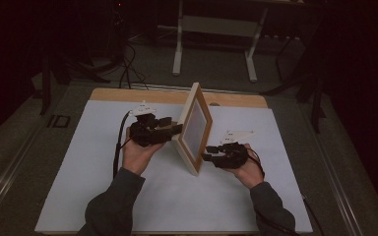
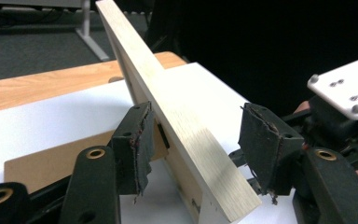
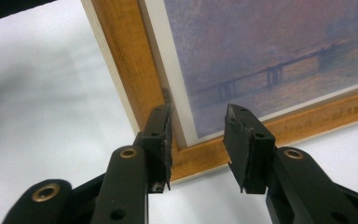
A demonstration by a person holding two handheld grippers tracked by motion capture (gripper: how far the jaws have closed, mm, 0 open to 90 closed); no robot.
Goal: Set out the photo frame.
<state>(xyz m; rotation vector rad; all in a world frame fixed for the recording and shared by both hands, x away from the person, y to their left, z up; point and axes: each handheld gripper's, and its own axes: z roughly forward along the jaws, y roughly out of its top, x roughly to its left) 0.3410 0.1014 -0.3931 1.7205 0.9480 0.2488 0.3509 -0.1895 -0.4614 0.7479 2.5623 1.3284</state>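
Note:
A wooden picture frame stands upright on the white sheet, its print facing the right side. My left gripper is behind it. In the left gripper view the pale frame edge runs between the two jaws of my left gripper; the left pad sits close to the frame's back, the right pad stands clear. My right gripper is at the near lower corner. In the right gripper view my right gripper is open in front of the corner of the frame, with nothing pinched.
A white sheet covers the wooden table. A brown backing board lies behind the frame. The legs of a white desk stand on the dark floor beyond the table. A cable trails from the left gripper.

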